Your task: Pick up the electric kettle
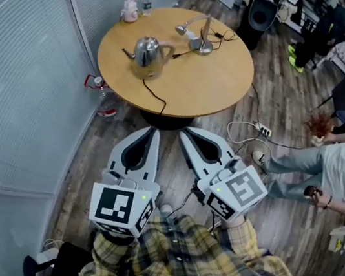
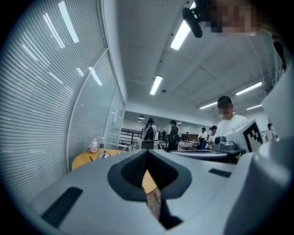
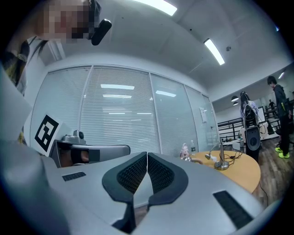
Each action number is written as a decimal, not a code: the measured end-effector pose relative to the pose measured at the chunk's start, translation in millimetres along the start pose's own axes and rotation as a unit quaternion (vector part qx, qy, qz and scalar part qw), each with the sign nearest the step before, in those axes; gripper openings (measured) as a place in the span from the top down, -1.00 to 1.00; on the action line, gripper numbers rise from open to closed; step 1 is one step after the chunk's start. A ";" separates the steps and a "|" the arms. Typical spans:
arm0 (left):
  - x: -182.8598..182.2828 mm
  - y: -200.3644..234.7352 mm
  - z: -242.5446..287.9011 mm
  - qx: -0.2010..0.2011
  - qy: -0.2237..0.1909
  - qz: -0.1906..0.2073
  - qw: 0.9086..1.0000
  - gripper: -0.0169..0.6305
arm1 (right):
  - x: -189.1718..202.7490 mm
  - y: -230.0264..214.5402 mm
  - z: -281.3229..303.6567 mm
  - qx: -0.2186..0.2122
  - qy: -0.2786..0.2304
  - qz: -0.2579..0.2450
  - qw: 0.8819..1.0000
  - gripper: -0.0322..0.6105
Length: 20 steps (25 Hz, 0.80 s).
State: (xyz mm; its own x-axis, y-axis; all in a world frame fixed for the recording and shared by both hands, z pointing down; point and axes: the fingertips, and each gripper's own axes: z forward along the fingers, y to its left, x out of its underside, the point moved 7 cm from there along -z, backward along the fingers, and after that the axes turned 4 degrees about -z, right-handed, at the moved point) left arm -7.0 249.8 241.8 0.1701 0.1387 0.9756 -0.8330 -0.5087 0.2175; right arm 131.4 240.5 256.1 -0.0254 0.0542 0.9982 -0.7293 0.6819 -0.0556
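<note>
The electric kettle [image 1: 147, 53], shiny steel with a dark handle, stands on the left half of a round wooden table [image 1: 216, 87], and its black cord trails toward the near edge. It shows small and far off as the kettle [image 2: 104, 155] in the left gripper view. Both grippers are held level over the floor, short of the table and apart from the kettle. My left gripper [image 1: 150, 132] is shut, its dark pads meeting with nothing between them. My right gripper [image 1: 185, 133] beside it is also shut and empty. The same closed tips show as the left gripper [image 2: 147, 152] and the right gripper [image 3: 147, 155].
A desk lamp [image 1: 199, 36] with cables stands right of the kettle; a pink bottle [image 1: 130, 9] and a water bottle [image 1: 147, 0] are at the far edge. A large jug [image 1: 106, 102] sits under the table's left side. A power strip [image 1: 264, 129] and a seated person [image 1: 335, 169] are at the right.
</note>
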 end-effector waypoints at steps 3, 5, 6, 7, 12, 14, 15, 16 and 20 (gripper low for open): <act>2.0 2.3 7.0 0.001 0.001 -0.002 1.000 0.94 | 2.2 -4.3 4.2 -0.004 0.003 0.004 1.000 0.80; 3.3 6.3 14.5 0.001 0.001 -0.004 1.000 0.94 | 3.1 -9.4 10.1 -0.006 0.005 0.004 1.000 0.80; 3.3 9.2 18.5 0.002 0.002 -0.004 1.000 0.94 | 3.3 -12.1 14.2 -0.006 0.006 0.004 1.000 0.80; 2.7 12.8 22.3 0.003 0.003 -0.004 1.000 0.94 | 3.3 -14.6 19.2 -0.006 0.006 0.004 1.000 0.80; -6.6 43.3 38.9 0.010 -0.001 -0.003 1.000 0.94 | -0.7 -22.4 53.5 0.001 0.003 0.001 1.000 0.80; -13.4 60.6 47.9 0.012 -0.004 -0.004 1.000 0.94 | -3.9 -25.5 71.9 0.004 0.002 -0.002 1.000 0.80; -16.9 70.1 53.5 0.013 -0.004 -0.004 1.000 0.94 | -5.1 -27.8 82.5 0.004 0.003 -0.004 1.000 0.80; -20.2 80.0 59.4 0.014 -0.004 -0.003 1.000 0.94 | -6.0 -30.3 93.7 0.004 0.005 -0.005 1.000 0.80; -32.9 118.2 81.8 0.022 -0.003 0.001 1.000 0.94 | -10.7 -39.5 137.4 0.010 0.005 -0.006 1.000 0.80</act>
State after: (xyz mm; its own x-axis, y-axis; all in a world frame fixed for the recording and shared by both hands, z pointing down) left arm -68.0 115.7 237.8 0.1723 0.1323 0.9761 -0.8098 -0.5452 0.2168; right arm 66.5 112.7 250.7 -0.0103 0.0527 0.9986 -0.7437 0.6671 -0.0429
